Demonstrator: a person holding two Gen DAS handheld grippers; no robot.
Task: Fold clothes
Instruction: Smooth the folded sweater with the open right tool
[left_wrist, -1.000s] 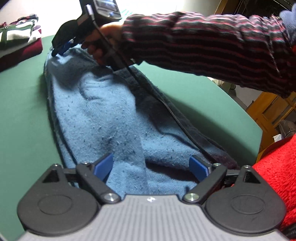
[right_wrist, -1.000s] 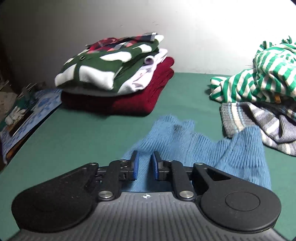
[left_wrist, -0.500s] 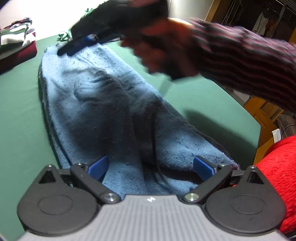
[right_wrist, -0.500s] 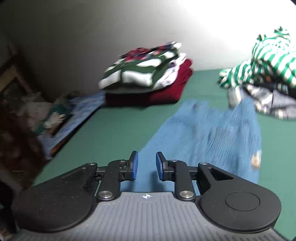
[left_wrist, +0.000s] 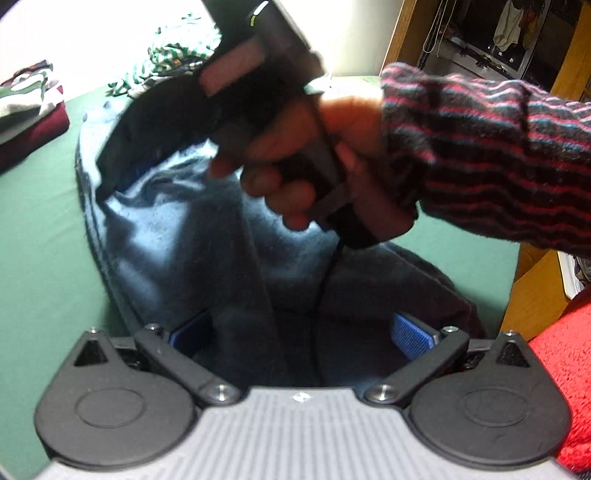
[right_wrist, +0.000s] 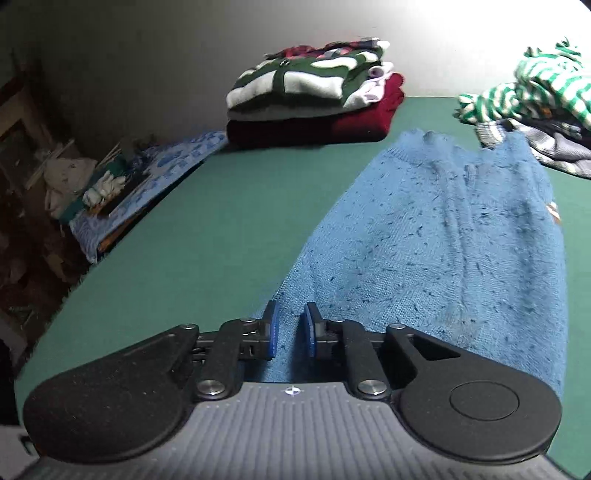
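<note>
Right gripper (right_wrist: 291, 334) sits low centre of its own view, its 2 blue pads (right_wrist: 272, 334) drawn close with a narrow slit between them, and a fold of the blue knit sweater (right_wrist: 443, 251) runs into that slit. It is pinching the sweater's near edge. The sweater stretches from the pads up toward the upper right of the frame, lying on the green table (right_wrist: 221, 229).

Left gripper (left_wrist: 301, 332) is at the bottom centre of the left wrist view, jaws spread wide, 2 blue pads (left_wrist: 412, 334) far apart. The sweater's dark, shadowed near end lies between them; whether either pad touches the cloth cannot be told.

In the left view, a person's hand (left_wrist: 314, 158) in a red-and-dark striped sleeve (left_wrist: 487, 158) grips the right gripper's black handle at centre frame, above the sweater. A black cable (left_wrist: 325, 288) hangs from it down toward the lower middle.

Count: 1 blue sweater on the table. 1 folded stack of clothes (right_wrist: 314, 96) at upper centre of the right view, a dark red garment at its base, a green-and-white one above. 1 loose heap of striped clothes (right_wrist: 532, 103) at the upper right. 1 red fuzzy cloth (left_wrist: 565, 369) at the left view's lower right edge.
</note>
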